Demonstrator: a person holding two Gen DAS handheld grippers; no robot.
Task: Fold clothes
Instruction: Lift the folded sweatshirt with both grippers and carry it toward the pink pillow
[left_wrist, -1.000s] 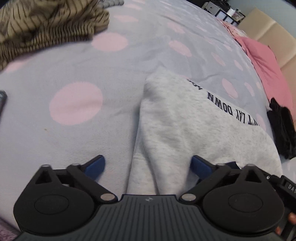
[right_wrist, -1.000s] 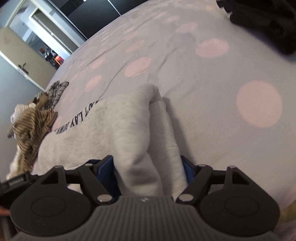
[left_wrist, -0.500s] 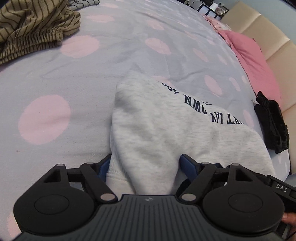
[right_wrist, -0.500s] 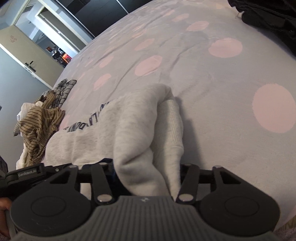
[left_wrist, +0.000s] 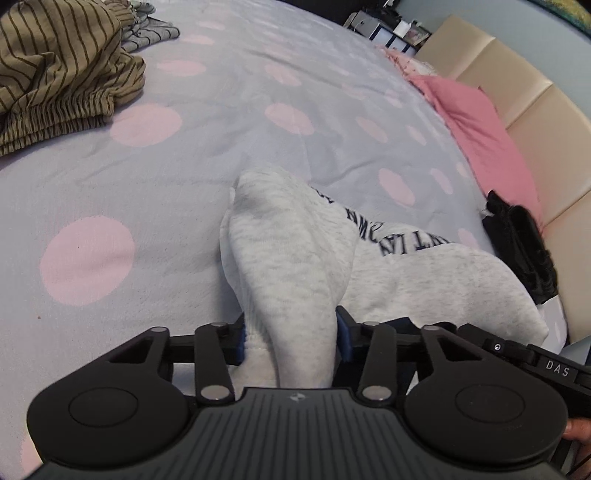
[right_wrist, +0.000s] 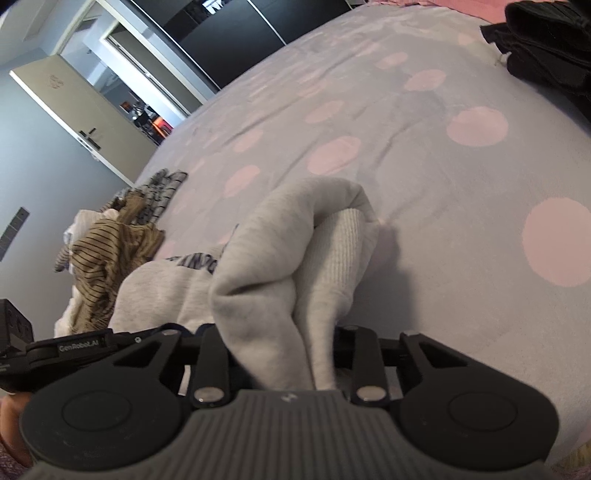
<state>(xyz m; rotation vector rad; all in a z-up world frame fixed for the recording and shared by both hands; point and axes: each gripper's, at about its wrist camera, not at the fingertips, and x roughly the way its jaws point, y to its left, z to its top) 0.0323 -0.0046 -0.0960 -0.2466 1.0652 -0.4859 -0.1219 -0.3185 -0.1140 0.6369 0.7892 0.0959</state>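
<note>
Two grippers are clamped on the light grey fleece sweatshirt with dark block lettering (left_wrist: 424, 273), which lies near the front of the bed and is bunched up at its near edge: the left gripper (left_wrist: 290, 341) pinches a rounded fold of it between narrow blue-padded jaws, and the right gripper (right_wrist: 282, 350) pinches a thicker bundle that includes a ribbed cuff or hem. To fold it well, I would judge that both corners should rise together, level and taut, then be carried over the lettered body so the edges meet without a twist; the fleece looks bulky and may slip if one side leads. Under the sweatshirt spreads the pale lilac bedspread with large pink dots (left_wrist: 221, 122). Beyond the sweatshirt to the left sits a crumpled olive striped garment (left_wrist: 55, 74), well apart; to its right a pink pillow (left_wrist: 480, 125) against a beige padded headboard (left_wrist: 517, 92), and nearer a small black cloth bundle (left_wrist: 521, 243)
</note>
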